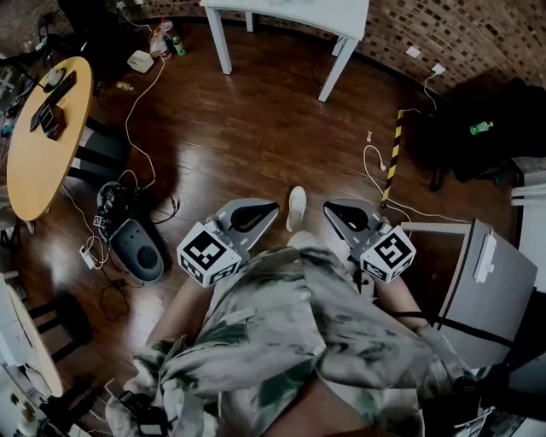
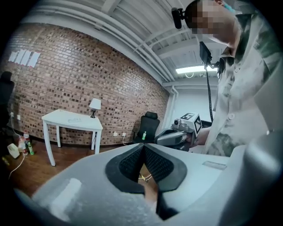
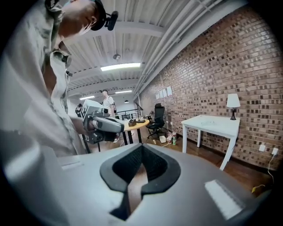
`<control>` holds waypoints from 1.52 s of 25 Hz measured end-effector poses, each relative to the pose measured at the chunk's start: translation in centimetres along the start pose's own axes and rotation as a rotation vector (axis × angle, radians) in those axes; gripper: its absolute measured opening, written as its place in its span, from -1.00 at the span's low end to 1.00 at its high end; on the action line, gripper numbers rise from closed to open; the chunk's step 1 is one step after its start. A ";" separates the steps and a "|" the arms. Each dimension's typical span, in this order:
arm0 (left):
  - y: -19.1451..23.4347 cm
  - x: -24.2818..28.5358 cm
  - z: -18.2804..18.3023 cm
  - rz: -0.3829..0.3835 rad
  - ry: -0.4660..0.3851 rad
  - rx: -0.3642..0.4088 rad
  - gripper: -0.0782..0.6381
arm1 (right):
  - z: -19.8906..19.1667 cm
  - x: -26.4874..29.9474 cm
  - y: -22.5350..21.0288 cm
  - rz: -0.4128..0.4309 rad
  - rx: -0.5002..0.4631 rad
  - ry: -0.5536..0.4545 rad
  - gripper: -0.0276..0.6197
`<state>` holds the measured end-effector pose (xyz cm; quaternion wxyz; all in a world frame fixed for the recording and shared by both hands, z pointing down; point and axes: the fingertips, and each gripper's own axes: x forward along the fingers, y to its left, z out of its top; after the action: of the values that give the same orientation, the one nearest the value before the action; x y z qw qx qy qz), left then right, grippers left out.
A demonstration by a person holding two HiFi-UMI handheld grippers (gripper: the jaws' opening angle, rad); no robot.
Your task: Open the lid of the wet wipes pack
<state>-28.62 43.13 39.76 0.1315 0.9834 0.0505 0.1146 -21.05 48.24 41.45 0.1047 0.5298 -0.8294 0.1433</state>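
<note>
No wet wipes pack shows in any view. In the head view I hold both grippers close to my body, above the wooden floor. The left gripper (image 1: 270, 206) is shut, its dark pads meeting at the tips with nothing between them (image 2: 143, 148). The right gripper (image 1: 329, 207) is shut too and empty (image 3: 141, 148). They sit side by side, a shoe-width apart, both aimed forward into the room. Each shows in the other's camera: the right gripper (image 2: 179, 133) and the left gripper (image 3: 102, 125).
A white table (image 1: 294, 12) stands ahead by the brick wall, with a small lamp (image 2: 94, 105) on it. A round yellow table (image 1: 36, 141) is at the left. Cables (image 1: 136, 119) and a grey device (image 1: 136, 249) lie on the floor. A grey cabinet (image 1: 488, 294) is at the right.
</note>
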 end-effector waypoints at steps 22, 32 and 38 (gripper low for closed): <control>25.9 16.9 12.6 0.147 -0.006 0.012 -0.78 | 7.3 13.5 -28.3 0.139 -0.093 0.014 -0.90; 46.1 23.6 17.9 0.074 -0.027 0.061 -0.78 | 13.2 24.2 -41.9 0.019 -0.149 0.060 -0.90; 56.1 26.4 18.7 0.039 0.027 0.076 -0.78 | 15.8 32.4 -49.0 -0.024 -0.231 0.116 -0.90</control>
<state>5.32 -11.92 42.92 0.0913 0.9868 0.0375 0.1284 9.62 -4.21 43.41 0.2146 0.5150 -0.8264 0.0761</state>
